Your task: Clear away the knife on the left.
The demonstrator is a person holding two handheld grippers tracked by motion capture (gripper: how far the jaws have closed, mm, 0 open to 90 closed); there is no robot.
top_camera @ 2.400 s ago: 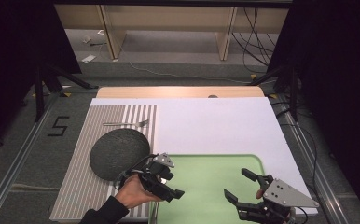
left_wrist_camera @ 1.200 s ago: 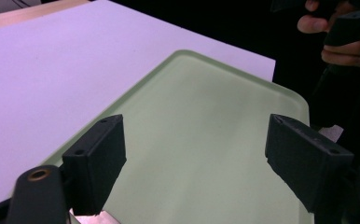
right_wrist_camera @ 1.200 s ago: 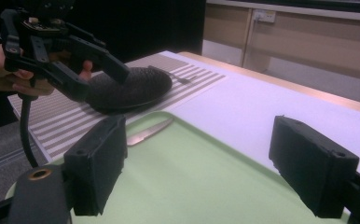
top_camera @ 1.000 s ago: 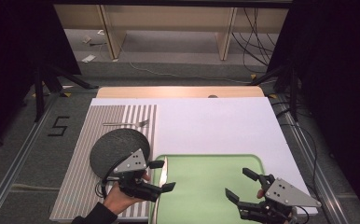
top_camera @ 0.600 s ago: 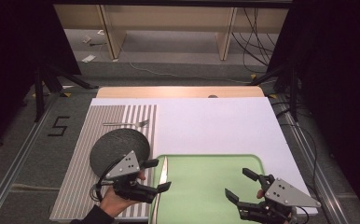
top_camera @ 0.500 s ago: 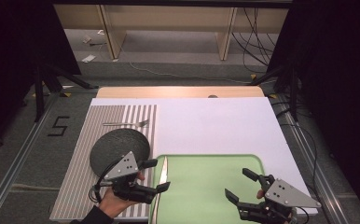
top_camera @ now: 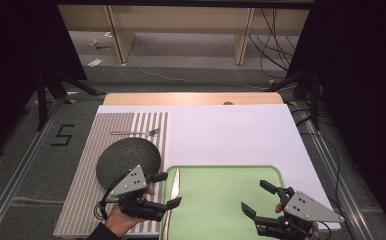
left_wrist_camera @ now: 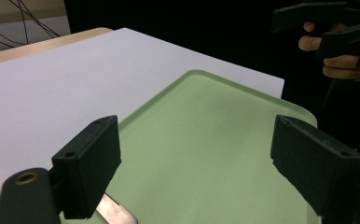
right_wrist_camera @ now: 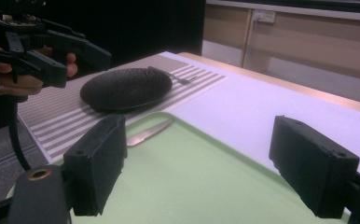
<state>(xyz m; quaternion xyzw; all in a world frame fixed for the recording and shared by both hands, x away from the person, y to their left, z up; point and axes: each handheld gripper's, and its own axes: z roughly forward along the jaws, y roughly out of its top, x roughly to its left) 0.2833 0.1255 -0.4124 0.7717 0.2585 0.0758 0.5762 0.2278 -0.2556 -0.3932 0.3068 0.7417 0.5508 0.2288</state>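
A table knife (top_camera: 173, 197) lies along the left edge of the green tray (top_camera: 221, 168), blade end toward the far side. My left gripper (top_camera: 167, 190) hovers over the knife with its jaws open and nothing between them. Its own view looks across the tray (left_wrist_camera: 206, 140) with the knife (left_wrist_camera: 117, 213) under the left jaw. My right gripper (top_camera: 256, 197) stands open over the tray's right half, holding nothing. The right gripper view shows the knife (right_wrist_camera: 149, 132), a dark round plate (right_wrist_camera: 127, 88) and the left gripper (right_wrist_camera: 82, 55) farther off.
The dark plate (top_camera: 128, 159) sits on a striped placemat (top_camera: 81, 190) left of the tray, with a fork (top_camera: 136, 132) beyond it. A white sheet (top_camera: 221, 132) covers the rest of the table. Dark stands and cables line both sides.
The knife now lies on the tray's left edge, where there was none 2.4 s ago. My left gripper has opened and drawn back slightly toward the person. The right gripper has held still.
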